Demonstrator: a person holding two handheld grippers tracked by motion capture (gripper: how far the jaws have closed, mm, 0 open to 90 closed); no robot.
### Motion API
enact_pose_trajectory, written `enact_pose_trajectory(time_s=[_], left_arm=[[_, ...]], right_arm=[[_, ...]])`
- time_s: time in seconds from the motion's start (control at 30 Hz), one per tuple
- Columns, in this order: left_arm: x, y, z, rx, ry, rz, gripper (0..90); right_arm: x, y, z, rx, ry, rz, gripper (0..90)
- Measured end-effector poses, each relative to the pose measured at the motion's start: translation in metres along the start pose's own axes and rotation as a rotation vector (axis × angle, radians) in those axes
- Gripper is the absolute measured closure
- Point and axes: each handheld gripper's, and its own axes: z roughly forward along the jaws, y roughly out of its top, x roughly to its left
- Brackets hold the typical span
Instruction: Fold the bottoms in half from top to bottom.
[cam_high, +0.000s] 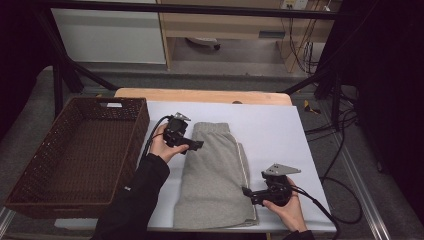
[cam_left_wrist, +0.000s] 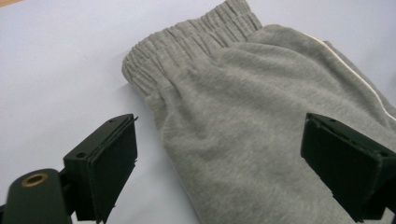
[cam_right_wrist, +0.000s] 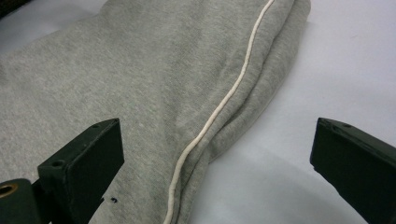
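Right gripper (cam_high: 246, 190): near edge, jaws spread wide, empty, at the right side seam of the grey sweatpants (cam_high: 215, 170), which are folded and lie flat at mid-table, waistband away from the person. Left gripper (cam_high: 199, 145): jaws apart, empty, by the left edge below the waistband. Surface: white sheet (cam_high: 270, 130) over a wooden tabletop (cam_high: 200, 95). Wicker basket (cam_high: 75, 155): left of the sheet, dark brown. Floor: grey, black cables (cam_high: 345, 165) trailing right. Beyond: a black frame bar (cam_high: 200, 7), pale cabinets, possibly a wheeled cart, dim.
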Motion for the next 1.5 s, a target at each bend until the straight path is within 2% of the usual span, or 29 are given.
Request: enact_pose_trajectory(time_s=[0.3,0.47,0.57,0.8,0.97,1.2,1.43,1.5], left_arm=[[0.010,0.001,0.010,0.005,0.034,-0.022,14.6],[0.019,-0.001,0.017,0.031,0.067,-0.036,16.9],[0.023,-0.002,0.020,0.036,0.072,-0.042,20.4],[0.026,-0.004,0.027,0.038,0.078,-0.051,26.7],[0.028,-0.006,0.035,0.062,0.077,-0.053,30.1],[0.030,-0.008,0.041,0.066,0.081,-0.049,38.8],[0.030,-0.009,0.048,0.065,0.062,-0.054,47.3],[0.029,-0.009,0.049,0.071,0.061,-0.042,50.0]], right_arm=[[0.000,0.000,0.000,0.002,0.002,0.003,3.3],[0.000,0.000,0.000,0.006,0.003,0.002,3.3],[0.000,0.000,0.000,0.006,0.003,0.002,3.3],[0.000,0.000,0.001,0.007,0.003,0.000,3.3],[0.000,0.000,0.001,0.012,0.006,0.000,3.3],[0.000,0.000,0.001,0.010,0.006,-0.001,3.3],[0.000,0.000,0.001,0.004,0.006,-0.001,3.2],[0.000,0.000,0.001,0.008,0.005,0.001,3.2]])
